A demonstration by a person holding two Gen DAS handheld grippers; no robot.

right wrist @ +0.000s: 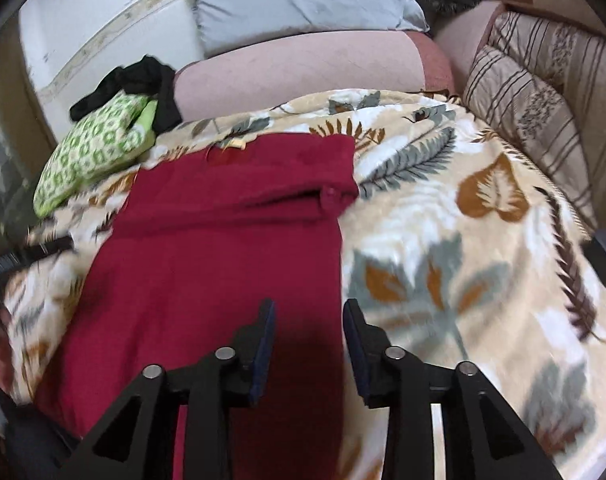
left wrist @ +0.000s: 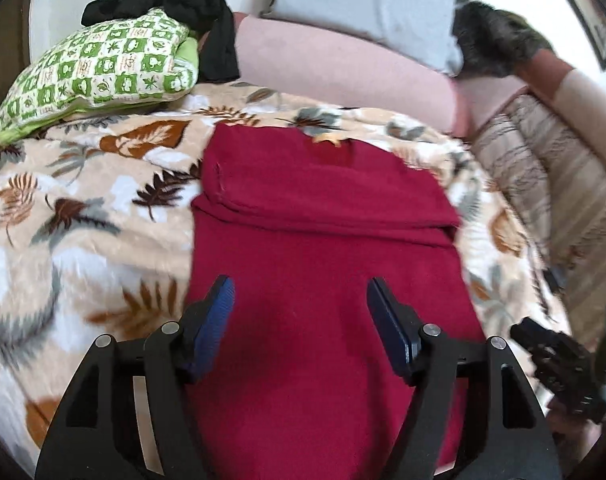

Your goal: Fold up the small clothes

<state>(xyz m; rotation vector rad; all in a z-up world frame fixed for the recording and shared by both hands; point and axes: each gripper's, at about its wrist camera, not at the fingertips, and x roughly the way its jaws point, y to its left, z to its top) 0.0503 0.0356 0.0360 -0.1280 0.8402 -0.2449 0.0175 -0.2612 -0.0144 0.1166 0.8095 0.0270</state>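
Note:
A dark red garment (left wrist: 323, 248) lies flat on a leaf-patterned blanket (left wrist: 87, 216), with its sides folded in and a tan label at the far neck edge. My left gripper (left wrist: 301, 286) is open and empty, hovering over the garment's near part. In the right wrist view the same red garment (right wrist: 223, 256) lies left of centre. My right gripper (right wrist: 309, 308) is open and empty above the garment's near right edge. The right gripper's black body shows at the left view's right edge (left wrist: 559, 364).
A green-and-white patterned pillow (left wrist: 99, 68) with a black garment (left wrist: 191, 4) on it lies at the far left. A pink bolster (left wrist: 343, 68), a grey pillow (left wrist: 367, 4) and a striped cushion (left wrist: 551, 184) line the far and right sides.

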